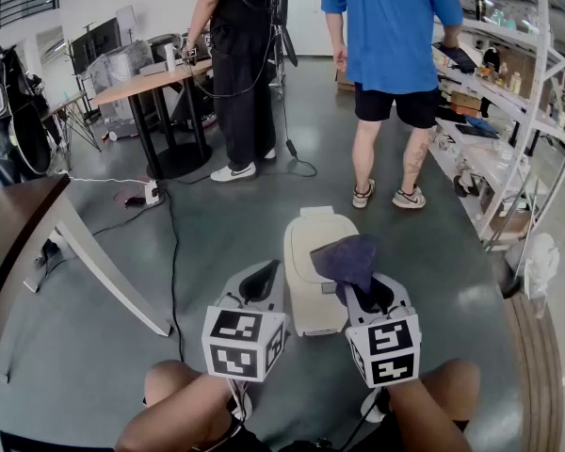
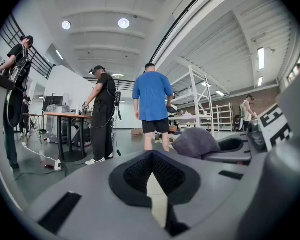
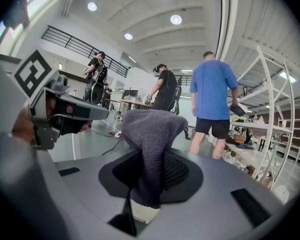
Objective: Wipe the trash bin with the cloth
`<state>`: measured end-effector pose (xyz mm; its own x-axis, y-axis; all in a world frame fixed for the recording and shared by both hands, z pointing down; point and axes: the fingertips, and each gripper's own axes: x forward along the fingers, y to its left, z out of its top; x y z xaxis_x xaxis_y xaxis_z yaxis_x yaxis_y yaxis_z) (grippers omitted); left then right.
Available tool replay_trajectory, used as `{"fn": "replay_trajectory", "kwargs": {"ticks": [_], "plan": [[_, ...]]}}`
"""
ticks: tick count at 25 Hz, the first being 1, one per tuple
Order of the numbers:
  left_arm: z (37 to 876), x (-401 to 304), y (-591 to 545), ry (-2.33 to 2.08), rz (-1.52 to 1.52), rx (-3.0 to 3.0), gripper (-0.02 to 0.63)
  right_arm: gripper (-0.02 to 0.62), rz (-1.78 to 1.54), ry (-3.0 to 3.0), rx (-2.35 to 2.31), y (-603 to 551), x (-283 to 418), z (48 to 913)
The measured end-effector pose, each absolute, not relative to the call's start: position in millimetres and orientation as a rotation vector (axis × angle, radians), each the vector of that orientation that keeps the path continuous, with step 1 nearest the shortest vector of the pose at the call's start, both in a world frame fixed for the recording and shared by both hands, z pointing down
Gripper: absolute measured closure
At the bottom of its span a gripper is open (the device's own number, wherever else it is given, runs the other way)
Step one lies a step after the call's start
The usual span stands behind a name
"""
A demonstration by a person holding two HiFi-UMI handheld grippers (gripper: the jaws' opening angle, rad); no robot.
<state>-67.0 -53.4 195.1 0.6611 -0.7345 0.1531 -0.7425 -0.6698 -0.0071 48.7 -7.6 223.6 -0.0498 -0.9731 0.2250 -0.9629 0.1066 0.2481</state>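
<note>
Here, the right tool (image 1: 365,295) is clamped on the dark cloth (image 1: 348,256) over the trash bin (image 1: 313,295).
The cream bin sits on the grey floor (image 1: 217,243) between both tools, with the cloth bunched above its lid. The left tool (image 1: 260,281) has its jaws together on nothing.

Bare floor (image 1: 226,243) rings the trash bin (image 1: 313,271) (slanted table leg (image 1: 104,271) left, shelving (image 1: 508,139) right).
</note>
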Motion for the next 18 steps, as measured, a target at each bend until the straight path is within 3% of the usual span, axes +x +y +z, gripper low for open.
{"fn": "replay_trajectory", "kwargs": {"ticks": [8, 18], "plan": [[172, -61, -143, -1.337, 0.214, 2.807, 0.606, 0.506, -0.027, -2.045, 1.857, -90, 62, 212], [212, -50, -237, -1.339, 0.231, 2.733, 0.606, 0.506, 0.159, -2.023, 1.824, -189, 91, 262]]}}
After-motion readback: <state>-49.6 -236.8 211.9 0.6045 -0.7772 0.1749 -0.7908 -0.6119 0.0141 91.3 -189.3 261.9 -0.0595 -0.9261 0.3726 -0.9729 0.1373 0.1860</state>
